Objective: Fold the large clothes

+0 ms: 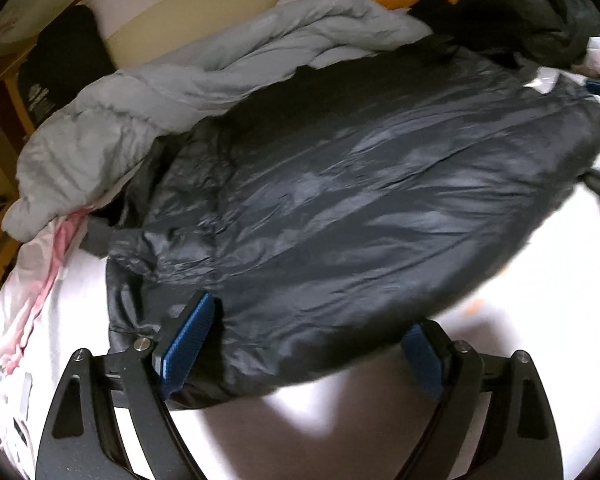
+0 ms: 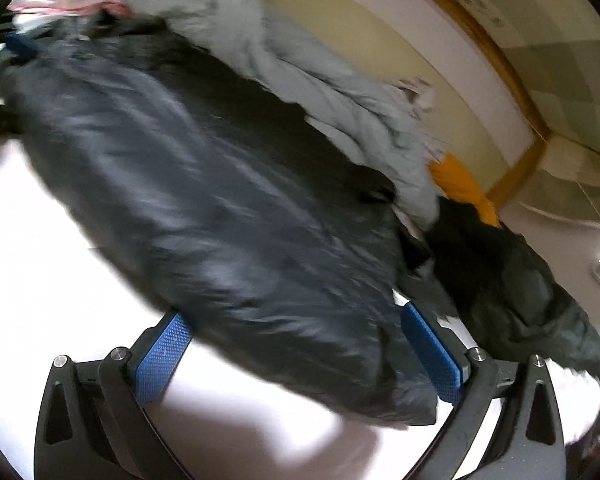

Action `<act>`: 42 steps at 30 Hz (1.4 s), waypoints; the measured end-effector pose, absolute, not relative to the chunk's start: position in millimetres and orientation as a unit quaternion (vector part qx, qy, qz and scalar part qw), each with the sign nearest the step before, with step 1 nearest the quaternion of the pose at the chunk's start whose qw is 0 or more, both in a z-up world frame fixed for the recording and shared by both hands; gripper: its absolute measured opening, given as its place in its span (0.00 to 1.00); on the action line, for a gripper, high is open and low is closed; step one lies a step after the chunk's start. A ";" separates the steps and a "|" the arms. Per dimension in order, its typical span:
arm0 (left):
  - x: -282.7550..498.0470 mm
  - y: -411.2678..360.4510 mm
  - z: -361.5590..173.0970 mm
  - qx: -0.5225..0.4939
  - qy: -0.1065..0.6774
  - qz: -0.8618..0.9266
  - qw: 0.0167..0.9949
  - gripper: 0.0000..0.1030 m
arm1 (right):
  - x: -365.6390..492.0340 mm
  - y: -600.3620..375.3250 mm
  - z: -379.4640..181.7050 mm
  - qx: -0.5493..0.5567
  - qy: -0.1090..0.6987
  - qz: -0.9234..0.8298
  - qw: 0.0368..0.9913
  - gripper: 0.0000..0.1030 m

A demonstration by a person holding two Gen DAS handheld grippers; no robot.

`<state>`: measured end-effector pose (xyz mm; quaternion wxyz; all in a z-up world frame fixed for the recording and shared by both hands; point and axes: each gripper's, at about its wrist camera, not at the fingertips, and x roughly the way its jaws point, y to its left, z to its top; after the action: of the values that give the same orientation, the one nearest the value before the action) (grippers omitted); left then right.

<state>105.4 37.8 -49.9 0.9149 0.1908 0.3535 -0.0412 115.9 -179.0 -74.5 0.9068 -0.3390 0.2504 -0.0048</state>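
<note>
From the left wrist, a white bed sheet (image 1: 520,280) fills the foreground, with a cream wall (image 1: 204,4) behind. A dark puffy jacket (image 1: 340,200) lies flat on it, shiny and creased, beside a heaped grey jacket (image 1: 172,92). The left gripper (image 1: 304,344) is spread over its near edge.

From the right wrist, the blurred dark jacket crosses the sheet; the right gripper (image 2: 300,360) stands wide around its corner, without pinching it.

glossy nylon jacket (image 1: 340,208), matt grey coat (image 1: 140,120)
</note>
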 end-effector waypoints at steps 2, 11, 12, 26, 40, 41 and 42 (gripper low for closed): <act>111.9 47.9 -50.9 0.169 0.366 -0.024 0.915 0.80 | 125.2 -193.7 -72.0 -0.308 0.273 -0.008 0.911 0.87; 102.4 60.8 -39.5 0.140 0.368 -0.028 0.919 0.17 | 120.9 -212.2 -67.1 -0.247 0.302 0.031 0.920 0.29; 97.9 60.6 -35.5 0.137 0.368 -0.028 0.919 0.17 | 115.4 -212.8 -63.8 -0.244 0.300 0.034 0.921 0.28; 3.8 72.5 -12.7 0.053 0.444 -0.075 0.891 0.23 | 16.4 -237.2 -31.1 -0.197 0.334 0.097 0.916 0.29; 109.5 101.5 34.9 0.043 0.385 -0.043 0.921 0.71 | 118.7 -230.2 38.4 -0.167 0.279 0.069 0.943 0.72; 124.5 106.3 31.9 0.040 0.388 -0.044 0.920 0.72 | 138.2 -230.1 35.3 -0.159 0.290 0.068 0.941 0.72; 137.8 108.9 27.8 0.037 0.391 -0.047 0.918 0.73 | 154.8 -231.3 30.1 -0.150 0.301 0.073 0.939 0.72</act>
<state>137.8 108.9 27.8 0.9183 0.0371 0.3913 -0.0470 154.8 -231.3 30.1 0.9388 -0.1501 0.3013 0.0729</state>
